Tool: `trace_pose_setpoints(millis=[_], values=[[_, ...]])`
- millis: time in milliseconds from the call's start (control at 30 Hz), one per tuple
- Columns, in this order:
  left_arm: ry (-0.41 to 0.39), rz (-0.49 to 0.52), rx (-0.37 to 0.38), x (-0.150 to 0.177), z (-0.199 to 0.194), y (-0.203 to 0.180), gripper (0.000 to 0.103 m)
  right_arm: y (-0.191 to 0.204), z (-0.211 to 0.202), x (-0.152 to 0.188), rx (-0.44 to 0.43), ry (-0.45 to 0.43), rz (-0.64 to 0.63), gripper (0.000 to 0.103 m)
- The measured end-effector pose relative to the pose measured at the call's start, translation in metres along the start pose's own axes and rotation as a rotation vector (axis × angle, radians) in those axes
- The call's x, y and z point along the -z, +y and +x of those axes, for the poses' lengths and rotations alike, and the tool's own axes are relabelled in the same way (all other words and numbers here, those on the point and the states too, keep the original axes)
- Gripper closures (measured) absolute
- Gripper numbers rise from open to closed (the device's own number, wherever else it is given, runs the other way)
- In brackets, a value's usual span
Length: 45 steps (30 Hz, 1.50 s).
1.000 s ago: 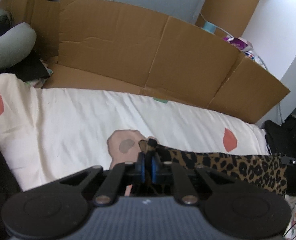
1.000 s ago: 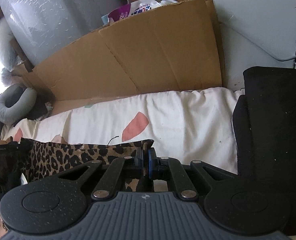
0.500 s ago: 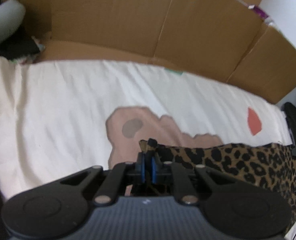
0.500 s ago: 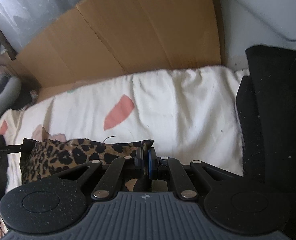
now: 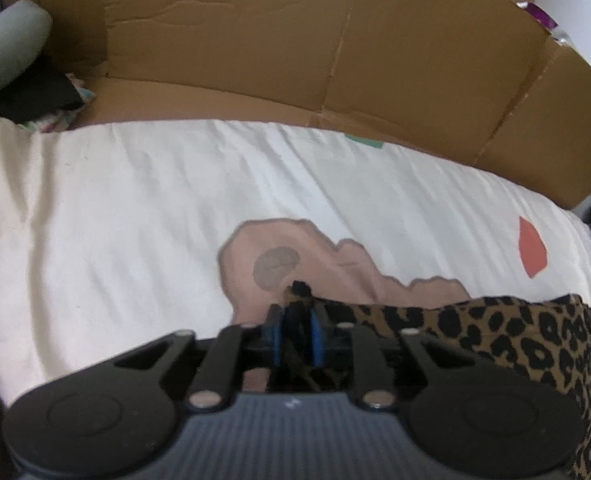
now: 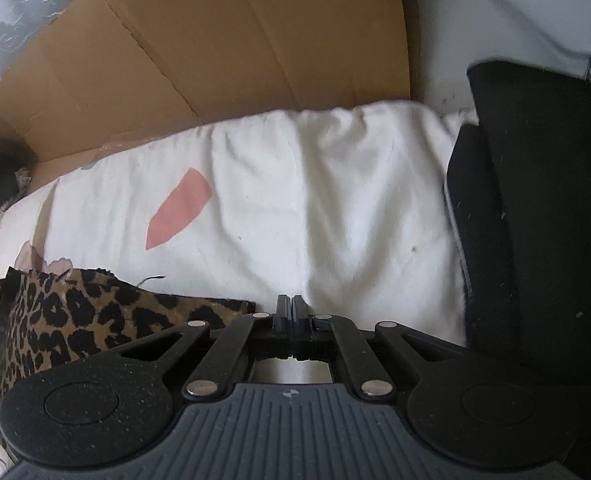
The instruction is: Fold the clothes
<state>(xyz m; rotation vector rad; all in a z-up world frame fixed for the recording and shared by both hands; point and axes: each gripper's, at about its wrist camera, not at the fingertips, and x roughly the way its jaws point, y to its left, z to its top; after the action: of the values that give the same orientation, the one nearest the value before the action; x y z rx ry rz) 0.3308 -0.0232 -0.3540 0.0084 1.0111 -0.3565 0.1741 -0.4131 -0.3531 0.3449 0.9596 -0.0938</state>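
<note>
A leopard-print garment (image 5: 515, 332) is stretched above the white patterned bedsheet (image 5: 135, 216). My left gripper (image 5: 297, 312) is shut on one corner of it, with a bit of fabric poking out past the fingertips. In the right wrist view the same garment (image 6: 83, 312) hangs at lower left, its edge ending just left of my right gripper (image 6: 291, 304), whose jaws are pressed together. I cannot see fabric between the right fingertips; the hold is hidden below them.
Flattened cardboard (image 5: 335, 48) stands along the far side of the bed. A black fabric-covered object (image 6: 535, 208) borders the sheet at the right. A grey neck pillow (image 5: 3, 48) lies at the far left. The sheet has pink and red patches (image 6: 179, 208).
Both grippers have tipped down and moved forward over the bed, carrying the garment. In the right view the garment's corner no longer shows at the fingertips and now lies to the left.
</note>
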Motion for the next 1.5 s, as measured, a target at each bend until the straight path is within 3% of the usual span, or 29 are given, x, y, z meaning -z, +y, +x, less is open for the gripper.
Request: trace_pose_setpoints(millis=[33,133,300,533,700,833,1000,1333,1500], values=[[-0.010,-0.001,-0.015,-0.001,-0.003,0.000,0.070,0.002,-0.005,0.000,-0.005,-0.014,-0.014,0.103],[-0.051,-0.013,-0.017,-0.002,-0.017,0.002,0.069,0.003,-0.020,-0.004,-0.034,-0.045,-0.018,0.102],[-0.080,-0.005,0.057,-0.003,-0.037,-0.017,0.068,0.012,-0.040,-0.010,-0.112,-0.080,-0.031,0.102],[-0.087,0.041,0.186,0.005,-0.048,-0.063,0.068,0.061,-0.044,-0.005,-0.189,-0.075,-0.134,0.100],[-0.084,0.112,0.222,0.016,-0.049,-0.092,0.068,0.095,-0.042,0.000,-0.229,-0.080,-0.222,0.083],[-0.070,0.147,0.240,0.023,-0.045,-0.107,0.067,0.110,-0.039,0.003,-0.239,-0.078,-0.271,0.083],[-0.061,0.166,0.245,0.028,-0.034,-0.117,0.067,0.120,-0.028,0.008,-0.222,-0.066,-0.326,0.083],[-0.046,0.153,0.201,0.030,-0.008,-0.116,0.046,0.130,0.003,0.012,-0.153,-0.039,-0.397,0.080],[-0.045,0.141,0.178,0.031,0.003,-0.116,0.043,0.130,0.014,0.013,-0.150,-0.030,-0.414,0.081]])
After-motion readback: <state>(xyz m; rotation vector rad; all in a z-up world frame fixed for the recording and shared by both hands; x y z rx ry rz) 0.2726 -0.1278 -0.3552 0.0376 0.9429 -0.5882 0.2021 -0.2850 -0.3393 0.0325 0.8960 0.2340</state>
